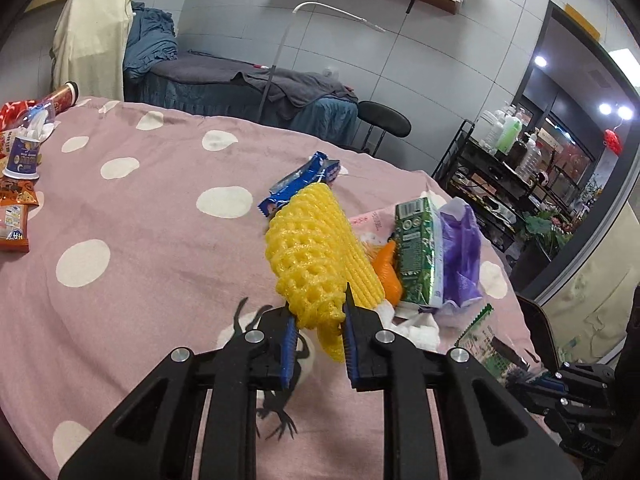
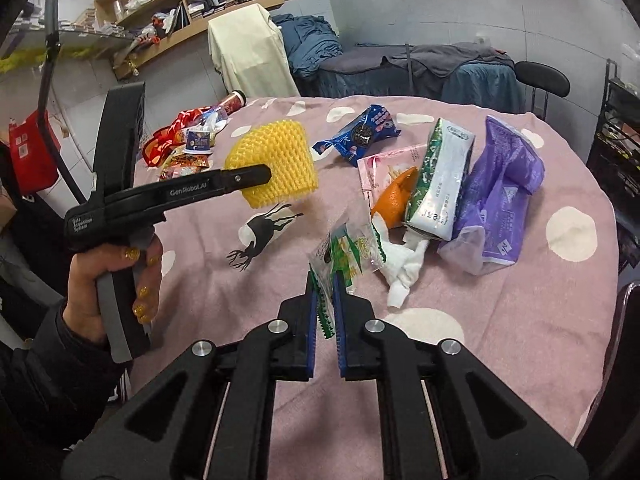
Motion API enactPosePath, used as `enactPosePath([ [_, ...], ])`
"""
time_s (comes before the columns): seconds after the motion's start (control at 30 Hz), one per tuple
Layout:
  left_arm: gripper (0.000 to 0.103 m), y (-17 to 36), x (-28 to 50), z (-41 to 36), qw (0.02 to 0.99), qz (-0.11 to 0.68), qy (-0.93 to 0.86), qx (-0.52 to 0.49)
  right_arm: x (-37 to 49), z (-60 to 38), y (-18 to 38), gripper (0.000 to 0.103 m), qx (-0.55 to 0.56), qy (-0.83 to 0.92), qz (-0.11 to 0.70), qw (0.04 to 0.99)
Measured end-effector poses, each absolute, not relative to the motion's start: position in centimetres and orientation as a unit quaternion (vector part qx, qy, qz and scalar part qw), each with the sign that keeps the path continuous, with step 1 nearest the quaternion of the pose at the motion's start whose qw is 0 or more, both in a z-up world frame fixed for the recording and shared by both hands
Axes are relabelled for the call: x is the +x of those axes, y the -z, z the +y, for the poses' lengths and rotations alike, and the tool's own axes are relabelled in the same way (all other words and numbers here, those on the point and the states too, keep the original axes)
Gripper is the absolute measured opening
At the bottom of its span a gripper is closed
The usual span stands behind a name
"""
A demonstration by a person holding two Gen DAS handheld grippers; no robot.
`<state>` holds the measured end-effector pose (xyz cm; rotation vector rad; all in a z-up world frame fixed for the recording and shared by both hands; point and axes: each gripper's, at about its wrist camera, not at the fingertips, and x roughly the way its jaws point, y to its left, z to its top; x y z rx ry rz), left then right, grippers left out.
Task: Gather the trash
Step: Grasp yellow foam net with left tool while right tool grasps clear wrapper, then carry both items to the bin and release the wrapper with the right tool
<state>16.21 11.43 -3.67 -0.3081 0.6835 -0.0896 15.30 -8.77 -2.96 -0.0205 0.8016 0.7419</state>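
My left gripper [image 1: 319,312] is shut on a yellow foam fruit net [image 1: 316,256] and holds it above the pink dotted cloth; the net also shows in the right wrist view [image 2: 276,160] with the left gripper [image 2: 262,174] clamped on it. My right gripper [image 2: 323,280] is shut on a clear green-printed wrapper [image 2: 346,252], which also shows in the left wrist view [image 1: 486,342]. A pile lies beyond: green tissue pack [image 2: 442,176], purple bag [image 2: 500,196], orange peel [image 2: 394,196], white crumpled tissue [image 2: 404,268], blue cookie wrapper [image 2: 360,132].
More trash lies at the table's far left: a yogurt cup [image 1: 24,156], red snack wrappers [image 1: 14,216] and a red tube can [image 1: 64,98]. A black chair [image 1: 384,120], a covered bed [image 1: 248,80] and a bottle rack [image 1: 504,160] stand beyond the table.
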Motion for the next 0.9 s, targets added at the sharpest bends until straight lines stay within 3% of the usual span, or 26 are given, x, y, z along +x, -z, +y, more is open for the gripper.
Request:
enactPosePath([
  [0.9,0.02,3.5,15.8,-8.7,0.902,0.351,0.241,-0.07,13.9,-30.7,3.6,0.009,0.097,-0.078,0.356,0.926],
])
